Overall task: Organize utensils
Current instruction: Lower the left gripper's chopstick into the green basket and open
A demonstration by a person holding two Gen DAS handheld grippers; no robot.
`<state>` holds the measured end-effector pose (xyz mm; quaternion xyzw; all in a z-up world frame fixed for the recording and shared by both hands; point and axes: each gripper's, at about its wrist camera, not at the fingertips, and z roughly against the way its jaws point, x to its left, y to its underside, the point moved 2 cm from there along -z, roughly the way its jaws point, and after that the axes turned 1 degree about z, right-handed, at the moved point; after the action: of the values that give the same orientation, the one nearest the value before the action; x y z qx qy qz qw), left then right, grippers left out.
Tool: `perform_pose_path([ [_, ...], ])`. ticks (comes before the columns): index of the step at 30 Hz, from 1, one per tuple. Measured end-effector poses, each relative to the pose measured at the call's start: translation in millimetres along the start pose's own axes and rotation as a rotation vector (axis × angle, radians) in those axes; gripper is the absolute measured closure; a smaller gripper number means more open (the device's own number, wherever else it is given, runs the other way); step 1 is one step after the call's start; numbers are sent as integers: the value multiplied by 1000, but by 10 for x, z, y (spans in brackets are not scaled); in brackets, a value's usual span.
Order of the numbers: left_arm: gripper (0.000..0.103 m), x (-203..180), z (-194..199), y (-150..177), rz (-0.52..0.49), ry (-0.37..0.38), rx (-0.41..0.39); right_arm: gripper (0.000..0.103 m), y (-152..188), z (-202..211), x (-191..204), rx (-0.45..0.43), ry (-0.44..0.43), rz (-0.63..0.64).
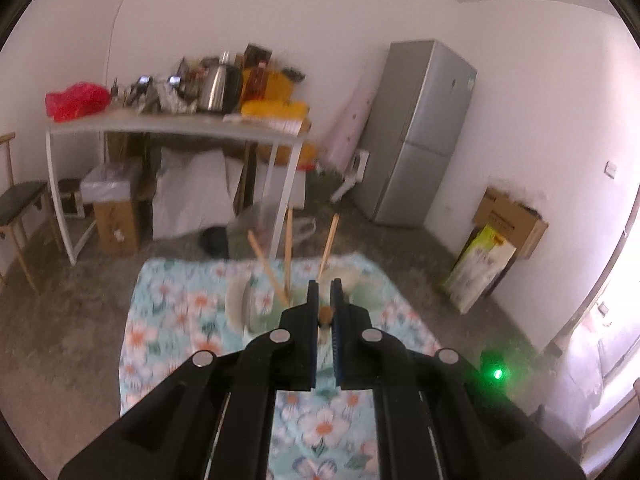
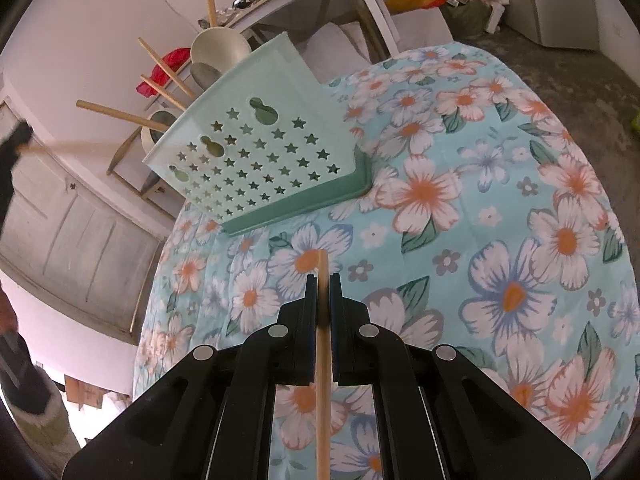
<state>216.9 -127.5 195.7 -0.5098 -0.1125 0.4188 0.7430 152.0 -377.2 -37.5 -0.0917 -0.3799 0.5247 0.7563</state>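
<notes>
My left gripper (image 1: 325, 292) is shut on a wooden utensil handle, whose round end (image 1: 325, 314) shows between the jaws. It hangs above the floral tablecloth (image 1: 176, 320), near the blurred pale green utensil rack (image 1: 260, 312) with several wooden handles (image 1: 288, 256) sticking up. In the right wrist view the rack (image 2: 260, 152) has star-shaped holes and stands on the cloth (image 2: 500, 200), holding ladles (image 2: 220, 46) with wooden handles. My right gripper (image 2: 322, 284) is shut on a wooden handle (image 2: 322, 340) low over the cloth, in front of the rack. The left gripper (image 2: 16, 140) is a blur at the far left, its handle (image 2: 68, 146) reaching toward the rack.
Behind the table stand a cluttered white desk (image 1: 172, 128) with a kettle, a grey fridge (image 1: 420, 132), cardboard boxes (image 1: 508, 220) and a stool (image 1: 20, 204). A white panelled door (image 2: 80, 216) and a person's sleeve (image 2: 24, 380) lie to the left in the right wrist view.
</notes>
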Motion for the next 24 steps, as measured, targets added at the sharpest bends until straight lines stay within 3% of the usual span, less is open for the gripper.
perform_pose_path([
  [9, 98, -161, 45, -500, -19, 47, -112, 99, -29, 61, -43, -7, 6, 0],
  [16, 98, -215, -1, -803, -60, -40, -216, 99, -53, 146, -38, -19, 8, 6],
  [24, 98, 62, -580, -713, -5, -92, -143, 99, -48, 156, 40, -15, 10, 20],
])
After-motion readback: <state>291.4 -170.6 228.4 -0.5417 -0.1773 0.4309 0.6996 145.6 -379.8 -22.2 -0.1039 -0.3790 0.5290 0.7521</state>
